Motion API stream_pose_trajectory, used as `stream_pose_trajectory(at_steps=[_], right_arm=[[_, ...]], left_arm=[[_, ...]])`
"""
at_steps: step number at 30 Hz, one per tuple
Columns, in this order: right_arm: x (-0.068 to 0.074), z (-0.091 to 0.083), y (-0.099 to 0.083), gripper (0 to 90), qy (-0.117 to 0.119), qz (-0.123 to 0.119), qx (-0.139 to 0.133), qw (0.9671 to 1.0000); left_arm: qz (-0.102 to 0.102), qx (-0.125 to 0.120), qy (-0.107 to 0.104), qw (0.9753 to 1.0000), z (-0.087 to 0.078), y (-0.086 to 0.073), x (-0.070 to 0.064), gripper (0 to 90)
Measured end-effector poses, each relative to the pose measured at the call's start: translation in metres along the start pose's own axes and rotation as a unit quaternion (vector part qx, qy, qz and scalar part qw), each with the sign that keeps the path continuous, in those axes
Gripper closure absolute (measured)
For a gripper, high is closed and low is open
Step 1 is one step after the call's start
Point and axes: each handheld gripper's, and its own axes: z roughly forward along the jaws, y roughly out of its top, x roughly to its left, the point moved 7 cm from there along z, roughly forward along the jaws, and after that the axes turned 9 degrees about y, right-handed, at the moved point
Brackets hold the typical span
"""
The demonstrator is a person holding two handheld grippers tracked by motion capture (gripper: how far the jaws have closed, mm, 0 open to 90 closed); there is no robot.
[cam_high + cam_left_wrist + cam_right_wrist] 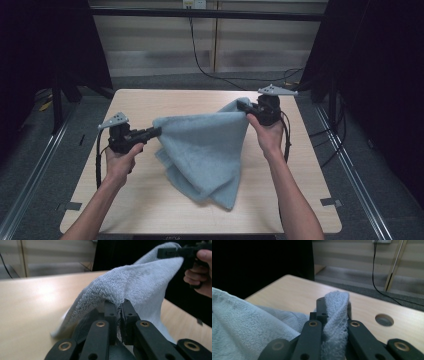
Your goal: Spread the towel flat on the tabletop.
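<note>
A light blue towel (205,150) hangs lifted between both grippers, its lower folds resting on the wooden table (150,105). My left gripper (156,131) is shut on the towel's left corner; in the left gripper view its jaws pinch the towel (130,285) edge at the gripper (120,305). My right gripper (246,111) is shut on the towel's upper right corner. The right gripper view shows a strip of the towel (335,315) clamped between the jaws of the gripper (334,305). The towel's top edge is stretched between the two grips.
The table has a round hole (384,319) near its far edge. Black cables (200,60) run across the floor behind the table. Dark curtains stand at both sides, and metal rails (35,165) flank the table.
</note>
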Motion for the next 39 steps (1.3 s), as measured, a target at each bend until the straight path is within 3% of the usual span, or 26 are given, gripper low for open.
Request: stream_pose_trajectory(at_steps=[3,6,7,10,12,13,14,16,18,20,22,23,24,27,30,32,34,37,39], right_arm=[[-0.002,-0.001,0.022,87.4,-0.009,-0.006,-0.006,0.9999],[-0.002,0.000,0.049,87.5,-0.016,-0.019,-0.012,0.9996],[-0.001,-0.001,0.062,87.6,-0.014,-0.016,-0.028,0.9994],[0.007,-0.011,0.097,87.7,-0.006,-0.020,-0.084,0.9962],[0.015,-0.022,0.104,87.7,-0.001,-0.036,-0.105,0.9938],[0.015,-0.022,0.104,87.7,-0.001,-0.036,-0.105,0.9938],[0.018,-0.026,0.099,87.7,-0.001,-0.044,-0.105,0.9935],[0.024,-0.030,0.078,87.8,-0.004,-0.048,-0.088,0.9950],[0.029,-0.031,0.041,87.8,-0.009,-0.059,-0.051,0.9969],[0.028,-0.033,-0.003,87.8,-0.009,-0.047,-0.021,0.9986],[0.025,-0.036,-0.046,87.7,-0.016,-0.034,0.004,0.9993],[0.026,-0.037,-0.068,87.6,-0.012,-0.023,0.020,0.9995],[0.028,-0.040,-0.094,87.4,-0.014,-0.018,0.042,0.9988],[0.038,-0.049,-0.148,84.7,-0.009,-0.007,0.086,0.9963],[0.045,-0.061,-0.173,77.8,-0.007,0.015,0.106,0.9942],[0.049,-0.069,-0.184,73.1,-0.010,0.016,0.126,0.9919],[0.053,-0.084,-0.189,64.7,-0.004,0.028,0.121,0.9922],[0.050,-0.106,-0.186,57.3,-0.009,0.042,0.100,0.9940],[0.044,-0.117,-0.182,55.4,-0.016,0.043,0.086,0.9952]], left_arm=[[0.011,-0.022,0.025,0.9994,0.000,0.035,0.001,85.8],[0.011,-0.045,0.030,0.9985,-0.004,0.067,0.002,85.9],[0.011,-0.060,0.034,0.9975,-0.008,0.083,0.001,85.9],[0.035,-0.094,0.048,0.9938,-0.020,0.112,-0.007,85.8],[0.045,-0.100,0.046,0.9929,-0.025,0.114,-0.011,85.8],[0.061,-0.100,0.047,0.9920,-0.029,0.111,-0.015,85.8],[0.077,-0.096,0.048,0.9913,-0.032,0.102,-0.019,85.7],[0.081,-0.078,0.038,0.9929,-0.032,0.080,-0.024,85.6],[0.076,-0.043,0.021,0.9959,-0.030,0.040,-0.027,85.5],[0.070,-0.011,0.007,0.9974,-0.027,0.004,-0.030,85.5],[0.068,0.030,-0.009,0.9972,-0.026,-0.035,-0.033,85.4],[0.074,0.052,-0.014,0.9958,-0.026,-0.055,-0.035,85.3],[0.072,0.067,-0.016,0.9951,-0.027,-0.069,-0.037,85.1],[0.075,0.107,-0.033,0.9909,-0.032,-0.108,-0.047,84.5],[0.065,0.128,-0.046,0.9886,-0.037,-0.129,-0.052,82.8],[0.071,0.143,-0.054,0.9857,-0.042,-0.137,-0.056,80.6],[0.073,0.146,-0.061,0.9847,-0.048,-0.138,-0.059,75.0],[0.053,0.122,-0.076,0.9882,-0.058,-0.130,-0.059,68.1],[0.058,0.109,-0.069,0.9899,-0.059,-0.123,-0.056,66.0]])
